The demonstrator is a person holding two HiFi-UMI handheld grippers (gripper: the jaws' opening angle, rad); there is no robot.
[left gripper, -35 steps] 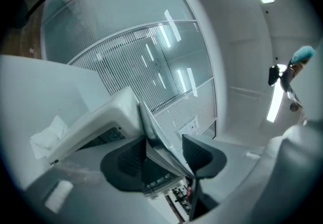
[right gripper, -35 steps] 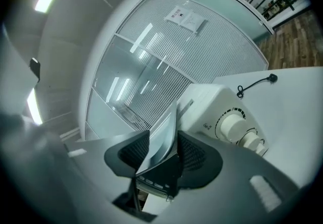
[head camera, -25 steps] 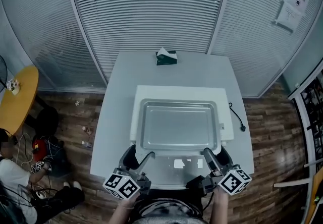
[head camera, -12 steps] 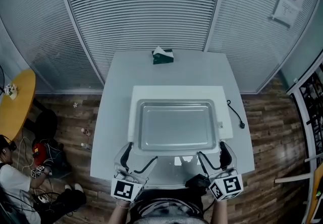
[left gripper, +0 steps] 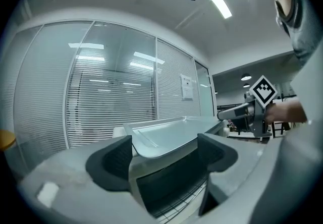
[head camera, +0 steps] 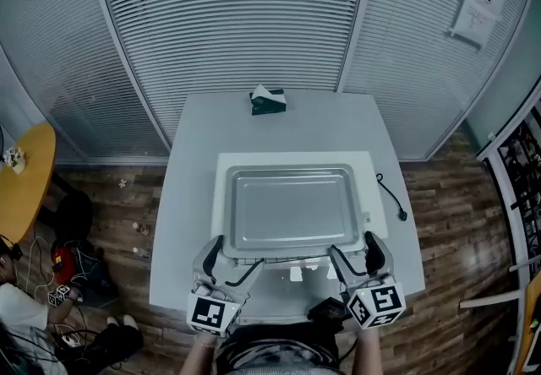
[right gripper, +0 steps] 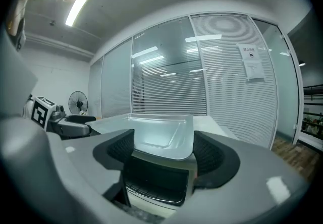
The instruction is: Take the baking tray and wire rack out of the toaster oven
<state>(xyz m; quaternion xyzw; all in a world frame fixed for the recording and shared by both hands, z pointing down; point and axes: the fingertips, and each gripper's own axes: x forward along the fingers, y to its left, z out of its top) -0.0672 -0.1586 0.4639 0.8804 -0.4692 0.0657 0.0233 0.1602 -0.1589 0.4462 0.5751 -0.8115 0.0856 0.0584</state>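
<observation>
- Head view: paper notice (head camera: 472, 6) on the glass wall at 1 o'clock, print too small to read. Slatted blinds behind the glass.
- Black-and-white square markers on both my cubes; no brand is legible anywhere.
- Baking tray (head camera: 292, 214) is dull grey metal, a shallow rectangle with rounded corners, lying flat on top of the white boxy toaster oven (head camera: 221, 196) mid-table.
- Wire rack (head camera: 279, 262) shows as thin bars at 6 o'clock of the tray, at the oven's front opening.
- My left gripper (head camera: 237, 257) is at the tray's 7 o'clock, fingers spread, clamping nothing. My right gripper (head camera: 352, 248) is at 5 o'clock, likewise spread and empty.
- The pale, smooth table (head camera: 186, 196) also holds a dark green tissue box (head camera: 267, 100) at 12 o'clock and a black cord (head camera: 390, 198) at 3 o'clock.
- Left gripper view: dark ribbed pads (left gripper: 113, 160) of my left gripper (left gripper: 164, 160) stand wide apart. The tray (left gripper: 166, 134) corner shows between them, ungripped.
- The rack (left gripper: 176, 203) is a thin grid low in the dark oven mouth. The right gripper (left gripper: 242, 114) sits at 3 o'clock.
- Right gripper view: my right gripper (right gripper: 164, 155) is released, pads apart either side of the tray (right gripper: 161, 134) corner.
- The rack (right gripper: 151, 187) lies inside the oven below. The left gripper (right gripper: 70, 122) is at 9 o'clock and the notice (right gripper: 251, 61) at 2 o'clock, unreadable.
</observation>
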